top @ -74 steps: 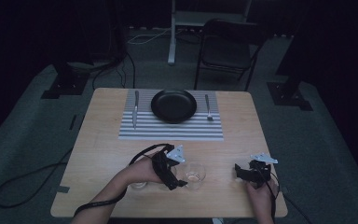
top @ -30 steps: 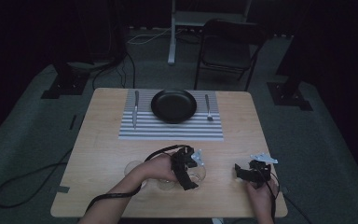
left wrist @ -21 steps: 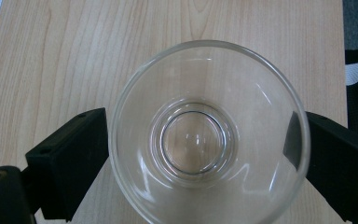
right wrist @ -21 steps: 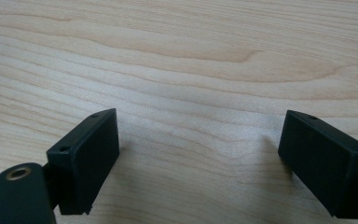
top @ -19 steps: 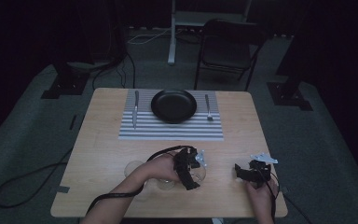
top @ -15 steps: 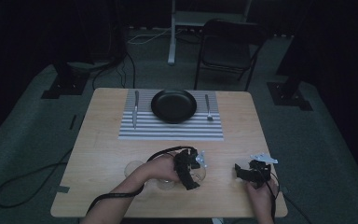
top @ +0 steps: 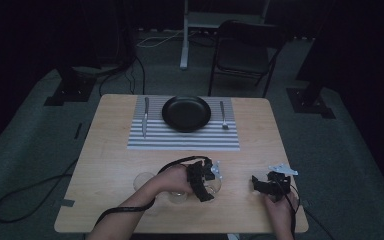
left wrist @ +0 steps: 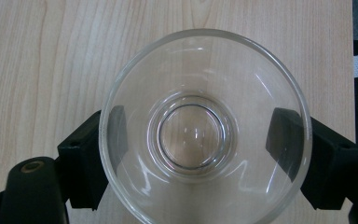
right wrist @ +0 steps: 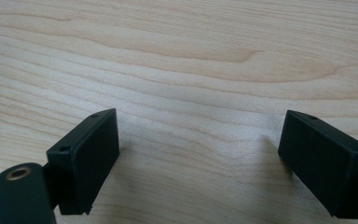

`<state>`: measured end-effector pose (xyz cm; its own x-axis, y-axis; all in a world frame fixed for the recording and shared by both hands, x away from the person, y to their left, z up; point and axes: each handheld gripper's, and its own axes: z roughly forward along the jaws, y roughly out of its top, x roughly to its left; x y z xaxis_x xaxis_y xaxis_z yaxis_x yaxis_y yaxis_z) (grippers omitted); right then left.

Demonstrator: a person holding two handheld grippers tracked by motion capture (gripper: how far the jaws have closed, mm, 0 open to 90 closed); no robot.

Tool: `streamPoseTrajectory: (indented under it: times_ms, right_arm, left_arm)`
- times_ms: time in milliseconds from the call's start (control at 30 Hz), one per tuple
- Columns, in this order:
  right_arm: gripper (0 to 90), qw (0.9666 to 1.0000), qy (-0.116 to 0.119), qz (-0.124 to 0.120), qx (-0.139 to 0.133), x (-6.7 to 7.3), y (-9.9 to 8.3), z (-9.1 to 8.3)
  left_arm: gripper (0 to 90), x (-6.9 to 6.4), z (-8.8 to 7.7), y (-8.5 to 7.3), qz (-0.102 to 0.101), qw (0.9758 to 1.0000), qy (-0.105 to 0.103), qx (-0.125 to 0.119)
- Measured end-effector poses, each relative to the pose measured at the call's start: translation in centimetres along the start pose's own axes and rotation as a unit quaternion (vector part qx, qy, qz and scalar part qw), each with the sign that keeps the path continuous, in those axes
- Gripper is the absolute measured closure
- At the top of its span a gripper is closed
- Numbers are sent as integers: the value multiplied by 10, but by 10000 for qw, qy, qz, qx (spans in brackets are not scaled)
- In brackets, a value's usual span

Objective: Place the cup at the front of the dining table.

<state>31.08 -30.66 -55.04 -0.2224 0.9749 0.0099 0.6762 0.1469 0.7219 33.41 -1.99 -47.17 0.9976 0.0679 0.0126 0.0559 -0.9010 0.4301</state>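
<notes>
A clear drinking glass (left wrist: pixel 205 84) stands upright on the wooden table (top: pixel 115 165), seen from above in the left gripper view. My left gripper (left wrist: pixel 198 140) points down over it and its jaws have just been closing, with one pad (left wrist: pixel 114 130) against each side of the glass wall. In the high view the left gripper (top: pixel 206 184) is at the table's near middle, on the glass (top: pixel 214 186). My right gripper (top: pixel 257 184) rests near the front right edge. It stands open (right wrist: pixel 198 154) over bare wood with nothing between its fingers.
Two more clear glasses (top: pixel 144 180) (top: pixel 178 198) stand left of the left hand. At the far side a striped placemat (top: pixel 182 139) carries a black plate (top: pixel 186 113), a knife (top: pixel 145 117) and a fork (top: pixel 223 115). A folding chair (top: pixel 250 50) stands beyond the table.
The left hand moved right to the glass and its jaws came together on the glass wall. The right hand and its gripper have stayed put.
</notes>
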Motion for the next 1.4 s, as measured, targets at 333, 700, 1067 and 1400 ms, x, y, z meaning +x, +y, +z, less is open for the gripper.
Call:
streamPoseTrajectory:
  times_ms: [333,700,1067,1400]
  right_arm:
    - [118,10000,0,5,3,0,0,0]
    - [118,10000,0,6,2,0,0,0]
    - [118,10000,2,7,1,0,0,0]
    - [118,10000,0,3,-2,0,0,0]
  left_arm:
    - [186,2,-4,-3,-17,9997,190,-183]
    - [186,13,-15,0,-194,9990,238,-328]
    - [185,27,-20,-4,-425,9964,514,-520]
    - [186,39,-30,-14,-681,9929,736,-644]
